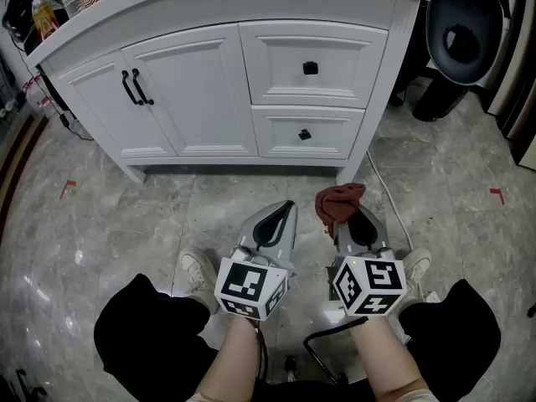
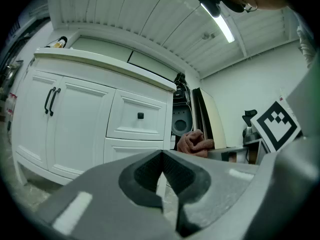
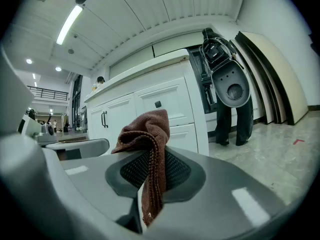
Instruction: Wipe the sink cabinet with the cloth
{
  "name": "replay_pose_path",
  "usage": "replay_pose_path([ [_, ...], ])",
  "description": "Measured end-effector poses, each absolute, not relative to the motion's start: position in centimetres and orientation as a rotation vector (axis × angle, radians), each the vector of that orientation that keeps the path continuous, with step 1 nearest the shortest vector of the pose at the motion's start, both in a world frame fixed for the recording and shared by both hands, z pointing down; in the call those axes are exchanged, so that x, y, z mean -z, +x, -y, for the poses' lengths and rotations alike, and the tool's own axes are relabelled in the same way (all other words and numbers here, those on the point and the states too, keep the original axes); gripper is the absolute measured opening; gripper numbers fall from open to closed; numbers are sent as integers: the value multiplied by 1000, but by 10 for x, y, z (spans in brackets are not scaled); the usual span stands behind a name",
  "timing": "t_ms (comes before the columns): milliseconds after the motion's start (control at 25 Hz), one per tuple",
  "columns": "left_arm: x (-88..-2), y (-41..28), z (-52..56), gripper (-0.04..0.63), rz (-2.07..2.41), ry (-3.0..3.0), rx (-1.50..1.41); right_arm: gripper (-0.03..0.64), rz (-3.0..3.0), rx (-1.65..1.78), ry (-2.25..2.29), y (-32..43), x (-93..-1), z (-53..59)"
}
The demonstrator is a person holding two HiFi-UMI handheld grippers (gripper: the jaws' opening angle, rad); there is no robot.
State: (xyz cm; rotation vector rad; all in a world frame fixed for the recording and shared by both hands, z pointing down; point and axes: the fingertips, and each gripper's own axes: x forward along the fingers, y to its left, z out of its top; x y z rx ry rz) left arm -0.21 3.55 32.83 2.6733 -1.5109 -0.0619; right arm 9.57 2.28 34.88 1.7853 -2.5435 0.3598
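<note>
Pre-wipe stage by my read: the cloth is secured but there's no contact with the sink cabinet (image 1: pixel 209 82) yet. My right hand-held gripper (image 1: pixel 342 223) is clamped on the cloth (image 1: pixel 338 201). In the right gripper view one strip hangs down between the closed jaws and the rest bunches up above the tips. My left hand-held gripper (image 1: pixel 285 213) is closed with its jaws tip to tip and nothing between them, so it's idle. Pose: both forearms come in low from my body and the two units sit side by side, near each other. They point forward toward the cabinet base, hanging over the floor (image 1: pixel 117 216) between my shoes. The marker cubes (image 1: pixel 251 287) face up at the head camera. The cloth sits short of the cabinet front, roughly in line with the lower drawer (image 1: pixel 331 132), and is clearly not touching it. The next move calls for lifting and extending the right arm, then tilting the unit so the bunched cloth meets a white panel rather than the jaw tips. After that I'd stroke across the panel with light pressure. Risks as I see them: the wad is small, so a hard tip could scrape the paint, and the black knobs (image 1: pixel 310 67) and door handles (image 1: pixel 134 87) could snag the loose strip. The left should stay clear of the sweep.
</note>
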Motion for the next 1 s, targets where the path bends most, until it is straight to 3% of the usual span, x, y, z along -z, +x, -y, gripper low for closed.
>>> replay_pose_path([
  [640, -323, -8, -30, 0, 1578, 2653, 121, 91, 2512, -487, 1829, 98, -366, -18],
  [1000, -317, -9, 14, 0, 1578, 2679, 73, 91, 2564, -469, 1799, 84, -350, 38],
])
